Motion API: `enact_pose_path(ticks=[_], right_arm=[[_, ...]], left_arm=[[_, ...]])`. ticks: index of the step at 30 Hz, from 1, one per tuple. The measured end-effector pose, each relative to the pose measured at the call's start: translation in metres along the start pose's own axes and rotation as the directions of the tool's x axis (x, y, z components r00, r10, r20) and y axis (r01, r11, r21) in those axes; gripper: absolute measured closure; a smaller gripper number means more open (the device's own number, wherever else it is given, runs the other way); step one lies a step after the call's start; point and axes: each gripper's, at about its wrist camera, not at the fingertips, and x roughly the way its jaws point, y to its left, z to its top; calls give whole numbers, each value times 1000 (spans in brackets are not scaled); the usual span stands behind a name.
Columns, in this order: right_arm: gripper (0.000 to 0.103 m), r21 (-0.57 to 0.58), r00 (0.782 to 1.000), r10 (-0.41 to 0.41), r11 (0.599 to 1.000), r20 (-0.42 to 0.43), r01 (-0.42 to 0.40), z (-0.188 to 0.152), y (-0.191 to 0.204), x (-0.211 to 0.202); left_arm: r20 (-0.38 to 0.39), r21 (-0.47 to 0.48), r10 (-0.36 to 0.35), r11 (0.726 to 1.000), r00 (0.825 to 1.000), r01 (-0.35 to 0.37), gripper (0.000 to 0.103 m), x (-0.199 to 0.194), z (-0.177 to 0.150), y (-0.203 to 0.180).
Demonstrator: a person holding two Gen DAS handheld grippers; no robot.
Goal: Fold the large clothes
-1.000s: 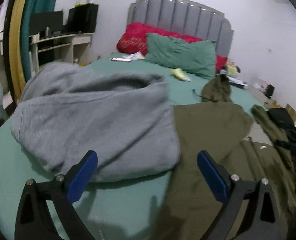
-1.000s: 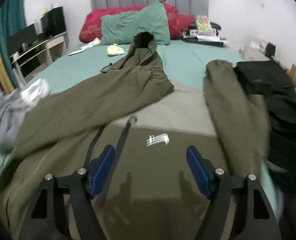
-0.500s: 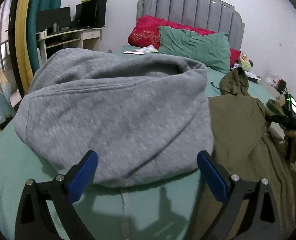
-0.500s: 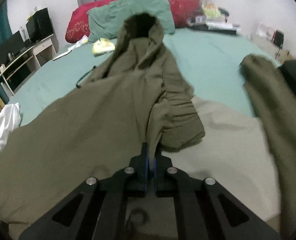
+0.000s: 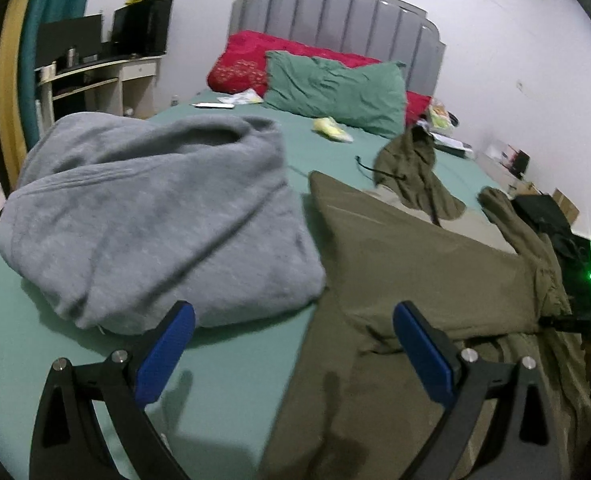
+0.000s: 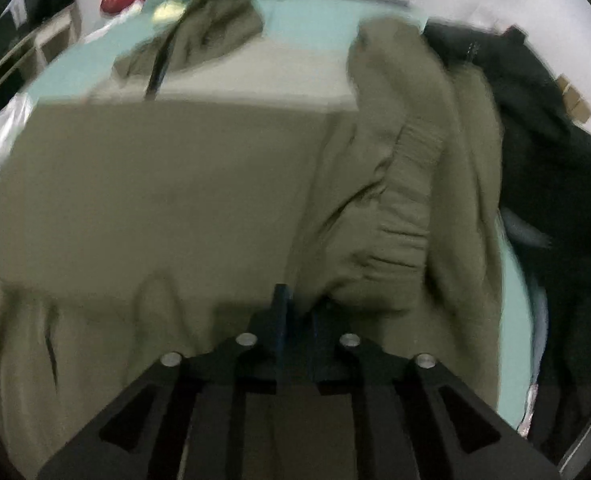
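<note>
An olive green hooded jacket (image 5: 415,264) lies spread on the green bed, its hood (image 5: 411,160) toward the pillows. My left gripper (image 5: 295,340) is open and empty, hovering over the bed sheet at the jacket's left edge. My right gripper (image 6: 295,312) is shut on a fold of the olive jacket (image 6: 155,184), near the gathered sleeve cuff (image 6: 407,216), which is drawn across the jacket's body. The right wrist view is blurred.
A folded grey sweatshirt (image 5: 155,216) lies on the bed left of the jacket. Black clothes (image 6: 535,128) lie at the right. Green (image 5: 335,92) and red pillows, a grey headboard (image 5: 335,20) and small items are at the bed's head. A desk (image 5: 95,76) stands at the left.
My right gripper, shut on the jacket sleeve, has pulled it across and down over the jacket body. My left gripper has drawn back from the grey sweatshirt and shifted right.
</note>
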Motion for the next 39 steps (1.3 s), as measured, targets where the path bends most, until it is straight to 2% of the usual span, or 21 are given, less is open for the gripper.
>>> enact_pose_path(ticks=[1, 2, 3, 5, 8, 11, 13, 14, 15, 17, 19, 21, 24, 27, 29, 30, 32, 34, 36, 38, 39], right_arm=[[62, 3, 1000, -3, 1000, 27, 3, 2, -5, -7], [44, 10, 996, -14, 1000, 85, 13, 7, -13, -21], [37, 14, 988, -42, 999, 146, 41, 14, -22, -34], [33, 18, 969, -100, 995, 227, 99, 36, -38, -48], [33, 28, 951, -116, 993, 286, 113, 85, -64, -39], [33, 30, 951, -115, 993, 285, 112, 133, -82, -4], [33, 65, 963, -85, 995, 257, 71, 158, -96, 19], [38, 76, 969, -65, 996, 239, 48, 168, -100, 33], [69, 79, 974, -56, 996, 219, 39, 172, -100, 44], [102, 71, 984, -71, 996, 165, 60, 180, -96, 65], [103, 28, 971, -122, 993, 204, 118, 180, -90, 58], [103, 54, 941, -179, 984, 286, 171, 174, -101, 24], [103, 84, 902, -212, 977, 376, 194, 164, -118, -34], [103, -12, 874, -128, 988, 469, 151, 151, -107, -94], [103, -130, 876, -29, 986, 482, 104, 141, -80, -122], [102, -208, 889, 39, 976, 456, 64, 132, -59, -130], [98, -333, 923, 191, 940, 336, -73, 114, -19, -128], [85, -446, 949, 266, 879, 171, -166, 89, 23, -111], [34, -511, 970, 240, 838, 32, -191, 61, 60, -85], [34, -546, 961, 277, 805, 1, -232, 47, 77, -74], [34, -545, 961, 275, 810, 26, -217, 49, 79, -72]], left_arm=[[4, 11, -2, 1000, 1000, 2, 3, -1, -1, -4], [7, 19, 2, 1000, 1000, -2, 3, -1, -3, -7], [8, 26, 7, 1000, 1000, -7, 3, 0, -3, -9], [11, 34, 14, 999, 1000, -15, 3, 4, -4, -11], [-1, 42, 29, 999, 1000, -29, 3, 13, -6, -11], [-10, 40, 24, 999, 1000, -24, 3, 22, -8, -11], [4, 66, 25, 998, 1000, -25, 3, 26, -11, -13], [8, 78, 31, 996, 999, -32, 3, 28, -13, -14], [12, 94, 33, 995, 999, -34, 3, 29, -14, -14], [8, 107, 32, 994, 999, -33, 3, 33, -17, -15], [-15, 94, 18, 995, 1000, -16, 3, 36, -19, -15], [-24, 80, 4, 997, 1000, -3, 3, 34, -20, -15], [1, 86, -13, 996, 1000, 13, 3, 23, -17, -19], [40, 109, -10, 994, 999, 6, 3, 13, -14, -24], [52, 111, -13, 994, 999, 7, 3, 8, -12, -26], [55, 105, -16, 994, 998, 10, 3, 6, -11, -26], [51, 88, -28, 996, 998, 23, 3, 3, -10, -24], [37, 60, -42, 997, 998, 40, 3, 2, -9, -21], [23, 44, -52, 998, 998, 51, 3, 1, -9, -18], [22, 46, -51, 998, 998, 50, 3, 1, -10, -18], [26, 51, -45, 998, 999, 44, 3, 0, -10, -17]])
